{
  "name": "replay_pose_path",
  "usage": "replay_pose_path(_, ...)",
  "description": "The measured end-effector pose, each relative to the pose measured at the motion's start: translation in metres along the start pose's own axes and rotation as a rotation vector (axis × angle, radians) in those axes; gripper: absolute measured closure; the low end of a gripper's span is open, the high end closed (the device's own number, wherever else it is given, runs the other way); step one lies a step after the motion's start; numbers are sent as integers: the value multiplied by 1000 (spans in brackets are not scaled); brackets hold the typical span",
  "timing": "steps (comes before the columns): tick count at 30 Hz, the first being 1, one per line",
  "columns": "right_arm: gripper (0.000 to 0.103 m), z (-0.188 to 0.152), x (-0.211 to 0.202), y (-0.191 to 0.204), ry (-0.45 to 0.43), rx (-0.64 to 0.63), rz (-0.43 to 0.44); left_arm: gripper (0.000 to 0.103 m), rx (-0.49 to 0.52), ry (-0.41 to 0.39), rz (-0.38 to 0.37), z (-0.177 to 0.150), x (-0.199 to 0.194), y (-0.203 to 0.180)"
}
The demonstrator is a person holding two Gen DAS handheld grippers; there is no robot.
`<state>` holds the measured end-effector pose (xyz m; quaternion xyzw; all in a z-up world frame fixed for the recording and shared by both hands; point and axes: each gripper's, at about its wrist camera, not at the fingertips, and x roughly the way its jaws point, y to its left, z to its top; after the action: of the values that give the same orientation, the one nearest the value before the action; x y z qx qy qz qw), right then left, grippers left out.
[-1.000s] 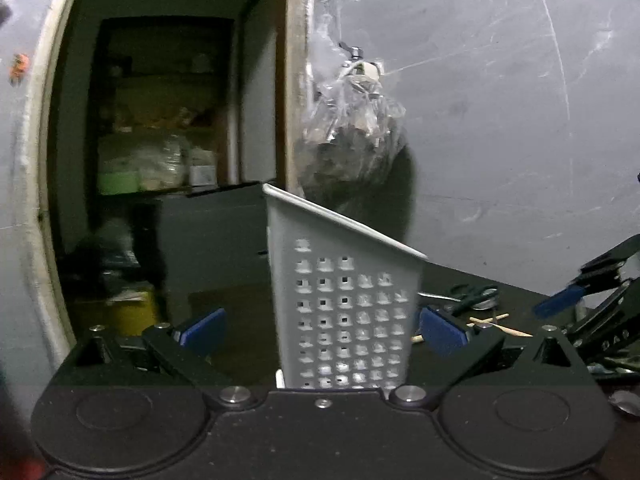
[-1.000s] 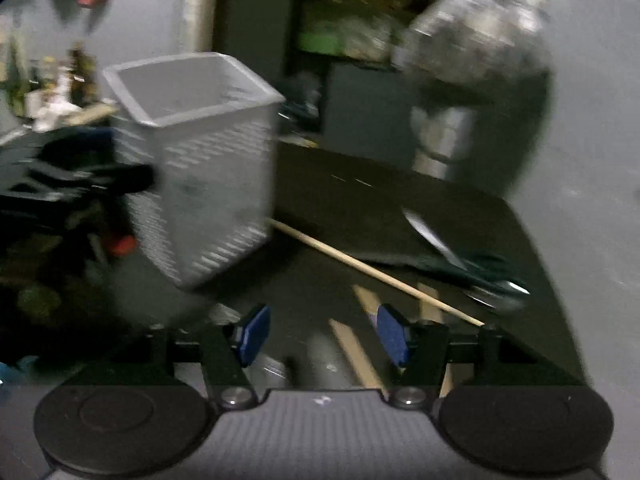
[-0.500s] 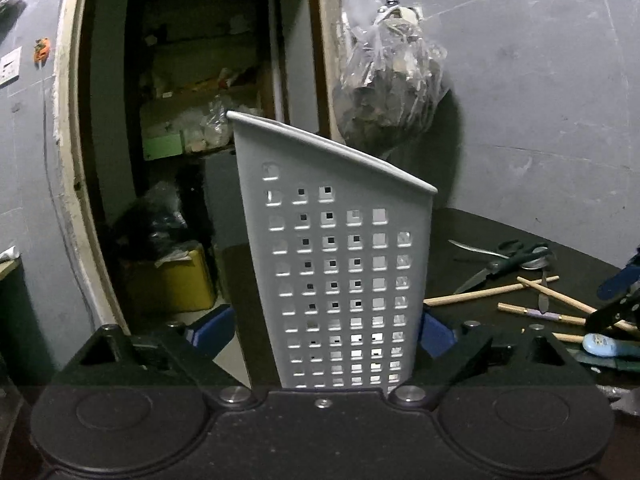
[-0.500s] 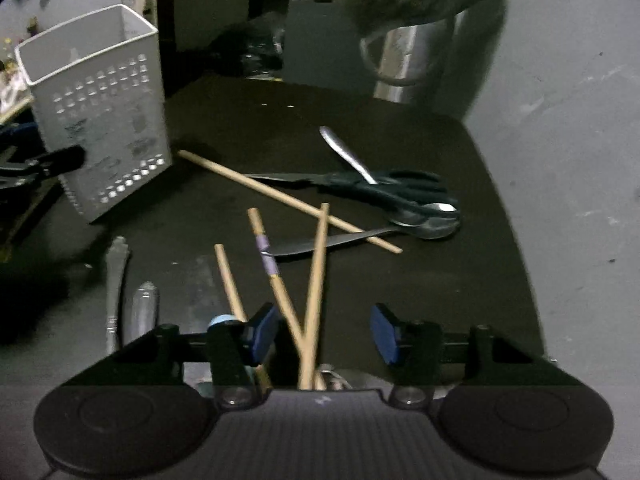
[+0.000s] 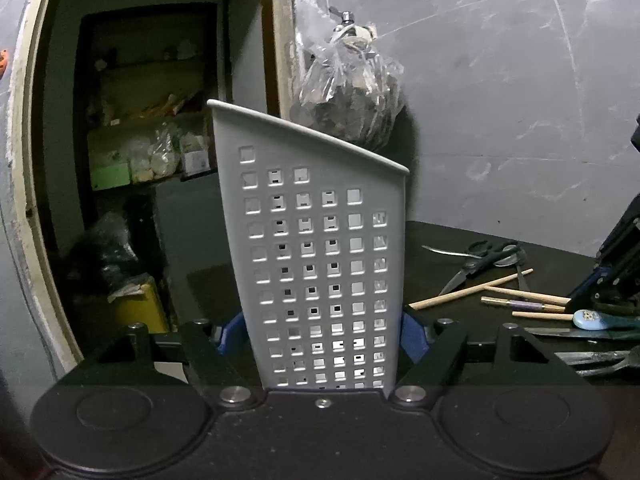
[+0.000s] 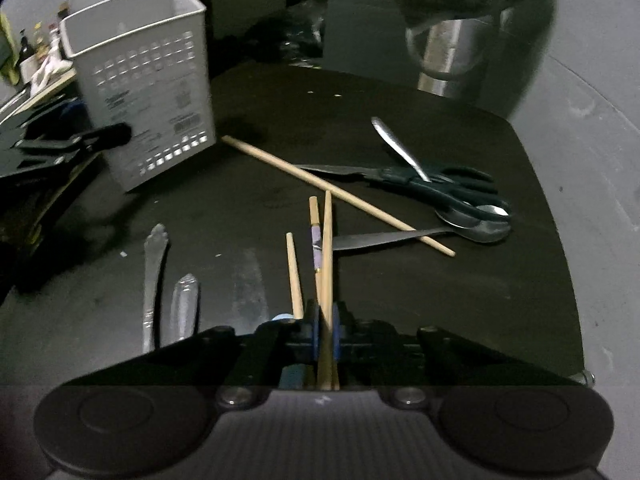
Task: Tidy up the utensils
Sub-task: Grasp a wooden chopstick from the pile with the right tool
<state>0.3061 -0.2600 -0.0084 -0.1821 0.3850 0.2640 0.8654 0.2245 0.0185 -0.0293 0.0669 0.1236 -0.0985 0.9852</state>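
Left gripper [image 5: 324, 330] had just closed, its blue pads pressed against both sides of the white perforated basket [image 5: 316, 256], which stood on the black table [image 6: 500, 280]. Right gripper [image 6: 326, 332] had likewise just closed, clamping one wooden chopstick [image 6: 327, 248]; scissors [image 6: 432, 188] and spoons lay beyond.

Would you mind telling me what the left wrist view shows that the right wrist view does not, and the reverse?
Left wrist only: the left gripper closed on the caddy, and a doorway with shelves.
Right wrist only: the right gripper shut on a chopstick, two metal handles at left, and the caddy's open top.
Both: caddy, scissors, loose chopsticks, black table.
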Motion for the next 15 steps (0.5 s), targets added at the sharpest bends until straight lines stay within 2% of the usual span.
replay_pose_path(6, 95, 4, 2, 2, 9, -16, 5, 26, 6, -15, -61, -3, 1, 6)
replay_pose_path(15, 93, 23, 14, -7, 4, 33, 38, 26, 5, -24, -145, -5, -4, 1)
